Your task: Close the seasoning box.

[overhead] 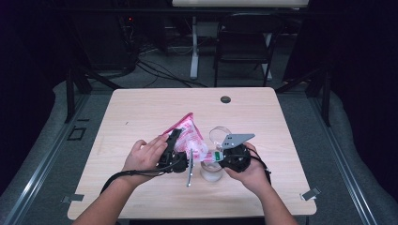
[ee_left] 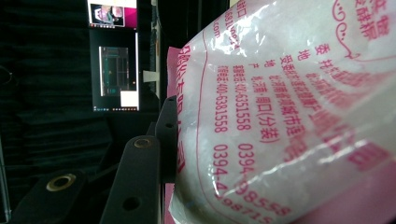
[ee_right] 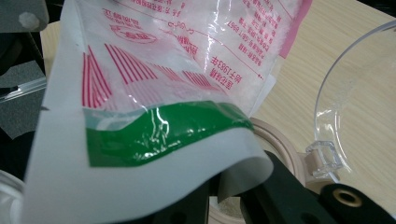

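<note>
While both hands sit near the table's (overhead: 141, 197) middle, the left gripper (overhead: 174, 140) holds the fat end of a pink-and-white bag (overhead: 190, 136), jaws partway closed, pads pressed into its side. In the left gripper view the bag (ee_left: 289, 107) bulges against the one black jaw that shows, white grainy fill under red print. The bag tilts, far corner up, near-right corner down toward the right hand (overhead: 251, 171).

The right gripper (overhead: 217, 157) is clamped on that low corner, jaws tight together. In the right gripper view the bag's corner (ee_right: 154, 130), with a green strip, drapes over the jaws and covers the tips.

Under the corner stands a small clear jar (overhead: 211, 171), near side of the table, just left of the right hand. Its beige rim (ee_right: 280, 140) lies right below the bag. A clear hinged lid (ee_right: 345, 107) stands open on the jar's far side; in the high view the lid (overhead: 219, 135) shows beside the grey plate. A thin upright rod (overhead: 189, 168) stands between the hands.
</note>
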Available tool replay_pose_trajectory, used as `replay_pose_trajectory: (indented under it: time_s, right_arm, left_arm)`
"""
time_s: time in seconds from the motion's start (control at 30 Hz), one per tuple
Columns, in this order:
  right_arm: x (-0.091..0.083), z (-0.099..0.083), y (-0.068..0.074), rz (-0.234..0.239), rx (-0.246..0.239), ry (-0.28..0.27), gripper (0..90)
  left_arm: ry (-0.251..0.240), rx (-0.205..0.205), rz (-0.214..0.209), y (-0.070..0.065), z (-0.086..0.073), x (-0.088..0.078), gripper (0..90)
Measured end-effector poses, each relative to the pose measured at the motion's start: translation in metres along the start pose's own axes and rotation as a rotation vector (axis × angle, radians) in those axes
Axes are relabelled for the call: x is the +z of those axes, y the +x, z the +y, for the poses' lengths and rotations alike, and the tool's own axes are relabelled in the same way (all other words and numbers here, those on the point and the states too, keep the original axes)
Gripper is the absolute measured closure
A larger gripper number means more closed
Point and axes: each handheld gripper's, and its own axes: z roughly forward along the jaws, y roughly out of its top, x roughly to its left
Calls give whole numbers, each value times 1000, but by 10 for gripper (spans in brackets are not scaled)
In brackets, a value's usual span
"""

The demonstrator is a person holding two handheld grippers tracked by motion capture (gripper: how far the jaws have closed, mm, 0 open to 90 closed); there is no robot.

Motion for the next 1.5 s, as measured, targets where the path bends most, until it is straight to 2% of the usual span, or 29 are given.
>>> replay_pose_trajectory:
  time_s: [1.5]
  right_arm:
    - [4, 0, -1, 3, -4, 2, 900]
  left_arm:
    - [2, 8, 4, 2, -1, -1, 641]
